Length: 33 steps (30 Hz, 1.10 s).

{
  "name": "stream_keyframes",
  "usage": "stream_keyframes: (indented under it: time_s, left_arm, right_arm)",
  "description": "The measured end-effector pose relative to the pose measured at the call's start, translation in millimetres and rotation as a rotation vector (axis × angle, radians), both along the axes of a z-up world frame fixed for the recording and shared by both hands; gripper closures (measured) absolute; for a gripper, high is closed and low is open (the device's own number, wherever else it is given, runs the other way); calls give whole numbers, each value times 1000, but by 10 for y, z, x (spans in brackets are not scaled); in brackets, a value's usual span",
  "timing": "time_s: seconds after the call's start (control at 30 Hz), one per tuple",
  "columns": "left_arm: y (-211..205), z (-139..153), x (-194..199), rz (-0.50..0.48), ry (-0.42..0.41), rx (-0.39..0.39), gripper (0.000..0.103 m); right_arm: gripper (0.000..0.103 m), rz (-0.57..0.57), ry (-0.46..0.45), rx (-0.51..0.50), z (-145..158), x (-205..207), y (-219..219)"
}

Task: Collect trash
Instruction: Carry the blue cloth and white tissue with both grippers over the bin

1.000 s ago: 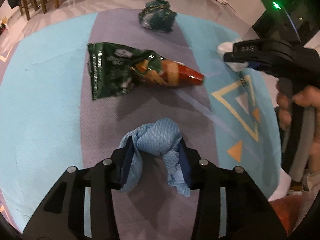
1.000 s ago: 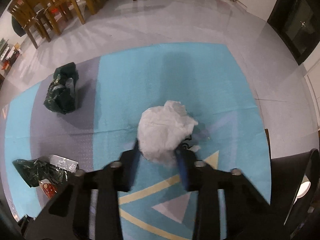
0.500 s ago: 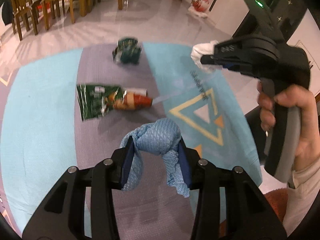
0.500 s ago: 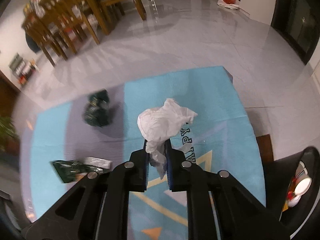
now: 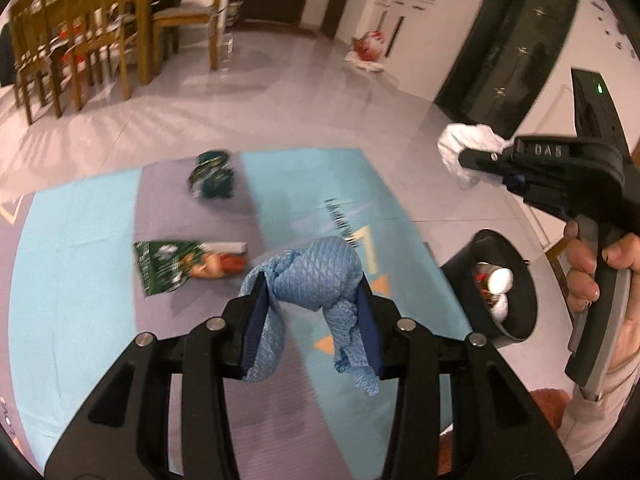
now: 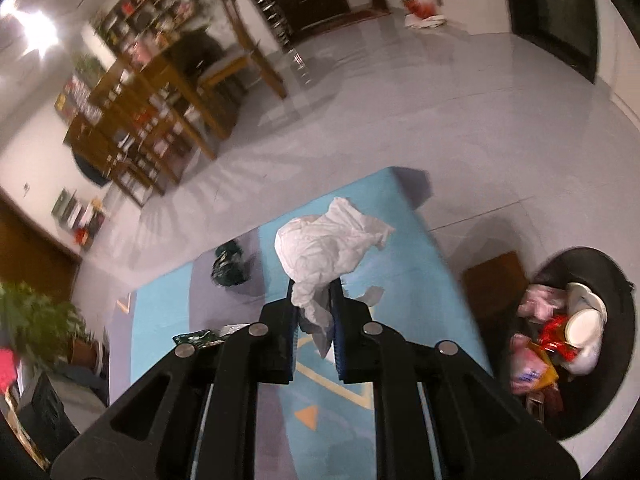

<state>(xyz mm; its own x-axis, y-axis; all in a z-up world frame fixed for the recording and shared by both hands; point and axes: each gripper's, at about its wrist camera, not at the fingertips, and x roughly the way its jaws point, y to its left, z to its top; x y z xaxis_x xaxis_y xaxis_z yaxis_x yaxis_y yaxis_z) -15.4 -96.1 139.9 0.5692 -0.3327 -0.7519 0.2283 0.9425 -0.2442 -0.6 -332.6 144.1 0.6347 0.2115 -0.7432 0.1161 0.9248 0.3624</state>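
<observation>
i have both claws loaded and up off the floor. my left gripper [image 5: 310,300] is partly closed, its pads pressing a knotted blue quilted cloth [image 5: 316,276] that bulges up between them, a loose tail hanging below. my right gripper [image 6: 314,312] has just been closing and now sits nearly shut, pinching the lower tail of a crumpled white paper wad [image 6: 324,248] while the bulk of it puffs out above the tips. the left view shows that same wad [image 5: 466,150] at the nose of the right gripper, held by the person's hand [image 5: 592,268].

the round black trash bin [image 6: 616,280] stands on the grey tiled floor just off the corner of the blue and grey play mat [image 6: 412,280], to my right. it already holds several things: pale cups, red and pink wrappers. so part of the collecting looks done.

what is left, as i judge it: both held pieces need to be brought over the bin's mouth and let go. after that, a flattened green and orange snack bag [image 5: 176,264] and a scrunched dark green wrapper [image 5: 212,174] lie on the mat, well apart from the bin. i'd call it around the middle of the job.
</observation>
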Motion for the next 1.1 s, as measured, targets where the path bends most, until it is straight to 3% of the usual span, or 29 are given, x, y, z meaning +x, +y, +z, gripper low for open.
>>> stream_keyframes:
  time_s: [0.3,0.5,0.87,1.1]
  left_arm:
    - [-934,216,-31,-185,-100,-2,60]
    - [-1566,149,76,-281,-21,-102,60]
    - [-2754,-204,167,-461,101,-91,60]
    - [-3239,-679,184,-521,240,-87,59]
  right_arm:
    - [88,-276,-55,-112,203,-517,-749]
    - [88,-377,-57,-109,188,-731,-1229]
    - [88,-540,47,66,-147,-985,-2169]
    - [88,-549,181,80,-453,-862,-2318]
